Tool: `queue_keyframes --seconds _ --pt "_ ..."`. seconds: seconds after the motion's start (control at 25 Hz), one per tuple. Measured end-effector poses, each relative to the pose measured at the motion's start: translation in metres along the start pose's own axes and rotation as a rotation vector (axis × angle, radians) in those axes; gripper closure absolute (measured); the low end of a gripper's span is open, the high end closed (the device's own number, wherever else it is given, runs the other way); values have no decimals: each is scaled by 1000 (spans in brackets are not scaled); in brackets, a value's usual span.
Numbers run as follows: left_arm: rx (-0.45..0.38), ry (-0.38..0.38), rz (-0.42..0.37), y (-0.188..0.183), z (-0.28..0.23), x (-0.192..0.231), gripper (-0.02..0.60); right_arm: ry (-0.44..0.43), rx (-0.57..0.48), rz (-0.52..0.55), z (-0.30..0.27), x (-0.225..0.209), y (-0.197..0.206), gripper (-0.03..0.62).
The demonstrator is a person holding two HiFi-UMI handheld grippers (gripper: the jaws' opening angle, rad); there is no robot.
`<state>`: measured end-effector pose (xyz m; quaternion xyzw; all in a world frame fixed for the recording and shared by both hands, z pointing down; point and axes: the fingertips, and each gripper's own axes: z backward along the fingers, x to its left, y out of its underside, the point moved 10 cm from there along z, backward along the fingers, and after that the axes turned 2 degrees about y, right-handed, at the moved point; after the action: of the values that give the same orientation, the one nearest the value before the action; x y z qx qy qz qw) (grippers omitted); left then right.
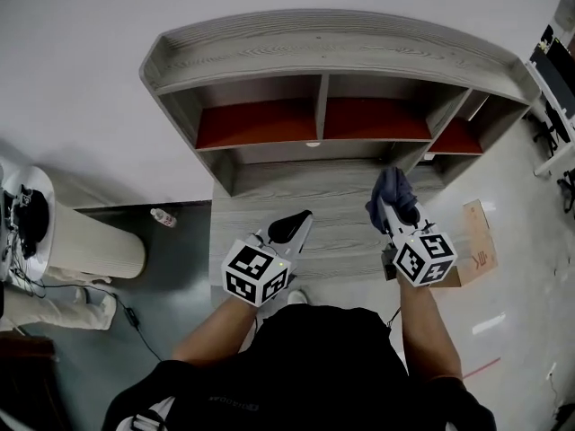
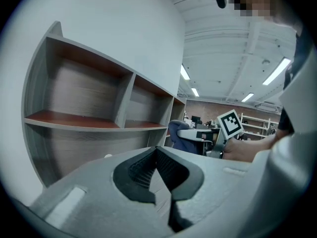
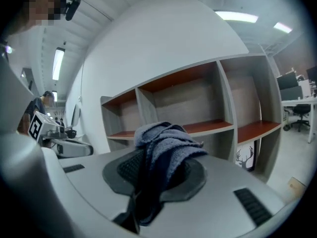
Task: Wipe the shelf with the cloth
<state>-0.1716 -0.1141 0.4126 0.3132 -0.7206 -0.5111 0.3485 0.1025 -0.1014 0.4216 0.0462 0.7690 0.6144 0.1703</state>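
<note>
The right gripper has its jaws clamped on a bunched blue cloth, held in front of the shelf and apparently short of its boards. The left gripper, also in front of the shelf, has its jaws together on nothing. Only a fold seems pinched, so dragging along a board could tug the cloth free, or the hard jaws might scrape the wood.

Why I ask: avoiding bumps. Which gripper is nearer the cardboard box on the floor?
Right. The right gripper, holding the cloth, is just left of the cardboard box; the left gripper is farther left.
</note>
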Motion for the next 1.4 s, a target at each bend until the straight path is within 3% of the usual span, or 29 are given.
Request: queue_keyframes --seconds 0.44,0.72,1.04,1.24,1.4 --pt "-54 -139 32 11 0 -79 574 -184 65 70 76 -6 27 502" --pt "-55 -193 28 23 -4 -154 574 -279 79 26 138 -27 44 503" --pt "-34 -229 10 41 -10 -227 574 -309 89 46 193 -52 58 505" --pt "-38 -274 3 44 -5 -251 574 -319 104 42 214 -71 59 505" --pt "-22 -267 -3 44 -6 -265 574 -324 113 14 223 -72 62 505"
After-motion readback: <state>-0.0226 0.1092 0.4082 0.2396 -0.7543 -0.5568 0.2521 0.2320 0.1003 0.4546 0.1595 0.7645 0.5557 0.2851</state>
